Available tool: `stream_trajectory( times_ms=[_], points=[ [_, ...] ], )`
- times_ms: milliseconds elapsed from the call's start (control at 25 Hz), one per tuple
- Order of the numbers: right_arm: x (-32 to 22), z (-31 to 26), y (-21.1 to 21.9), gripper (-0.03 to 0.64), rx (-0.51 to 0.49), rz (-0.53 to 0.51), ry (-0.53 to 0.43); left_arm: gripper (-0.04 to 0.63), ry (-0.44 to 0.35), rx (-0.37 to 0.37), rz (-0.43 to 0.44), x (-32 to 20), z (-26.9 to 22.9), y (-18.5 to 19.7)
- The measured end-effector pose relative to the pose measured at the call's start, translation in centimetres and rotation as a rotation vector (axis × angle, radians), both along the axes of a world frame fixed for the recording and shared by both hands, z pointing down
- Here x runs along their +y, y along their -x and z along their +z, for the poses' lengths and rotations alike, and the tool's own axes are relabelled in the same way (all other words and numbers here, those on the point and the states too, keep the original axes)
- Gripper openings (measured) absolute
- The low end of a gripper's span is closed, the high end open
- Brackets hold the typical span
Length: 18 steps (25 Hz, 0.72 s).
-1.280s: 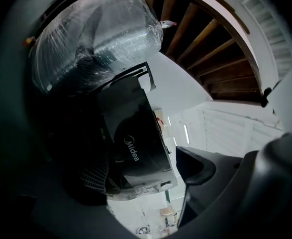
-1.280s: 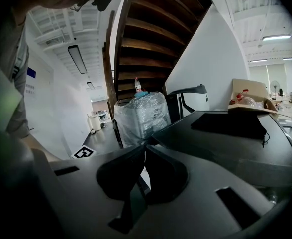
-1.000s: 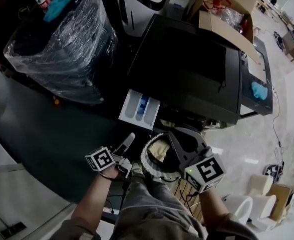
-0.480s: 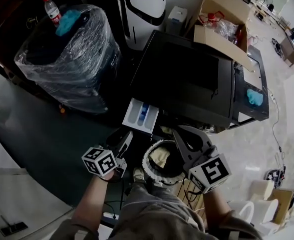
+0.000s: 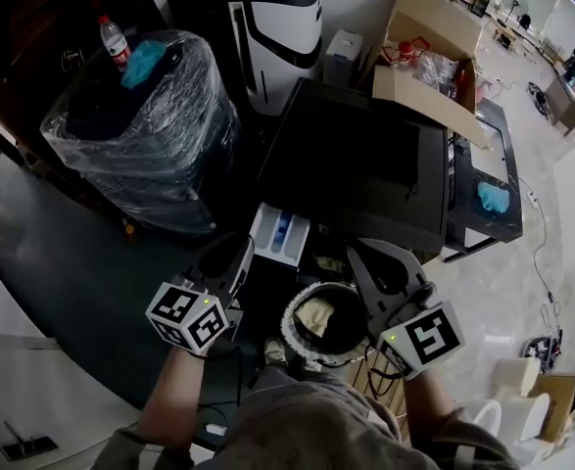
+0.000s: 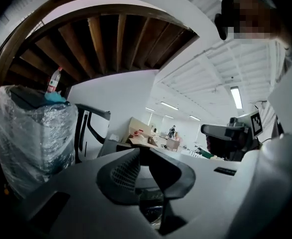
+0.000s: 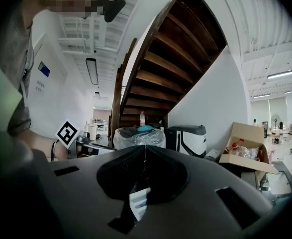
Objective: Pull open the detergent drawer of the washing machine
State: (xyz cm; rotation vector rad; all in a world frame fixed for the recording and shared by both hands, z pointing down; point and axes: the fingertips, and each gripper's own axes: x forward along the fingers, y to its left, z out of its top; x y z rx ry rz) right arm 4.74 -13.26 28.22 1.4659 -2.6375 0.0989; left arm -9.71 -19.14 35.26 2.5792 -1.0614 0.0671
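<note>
The black washing machine (image 5: 365, 164) is seen from above. Its white detergent drawer (image 5: 280, 233) stands pulled out at the front left, with blue inside one compartment. My left gripper (image 5: 238, 255) hangs just left of the drawer and apart from it; its jaws are closing with nothing between them, and their tips (image 6: 141, 151) meet. My right gripper (image 5: 358, 251) is to the right of the drawer, above the round door opening, shut and empty (image 7: 145, 148). Below the right gripper's jaws a piece of the drawer (image 7: 138, 203) shows.
The washer's round door ring (image 5: 289, 313) stands open below the drawer, cloth inside. A plastic-wrapped bin (image 5: 140, 135) with a bottle (image 5: 114, 39) stands to the left. A white and black appliance (image 5: 272, 27) and cardboard boxes (image 5: 434, 47) are behind. A blue cloth (image 5: 493, 196) lies at the right.
Both grippers have come up toward the head camera. The left one has rolled over and its jaws have closed. The drawer stays pulled out.
</note>
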Motion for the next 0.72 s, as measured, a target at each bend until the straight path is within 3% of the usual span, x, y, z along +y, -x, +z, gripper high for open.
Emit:
stream_trajectory(
  times_ms=[160, 480, 720],
  points=[
    [0.8, -2.2, -0.5, 0.032, -0.012, 0.015, -0.044, 0.046, -0.07, -0.033, -0.005, 0.3, -3.6, 0.1],
    [3.2, -6.2, -0.8, 0.031, -0.011, 0.0, -0.126, 0.021, -0.237, -0.188, -0.023, 1.5, -8.5, -0.2],
    [4.3, -7.2, -0.6, 0.031, 0.022, -0.007, -0.149, 0.021, -0.291, -0.2, -0.003, 3.1, -10.8, -0.6]
  ],
)
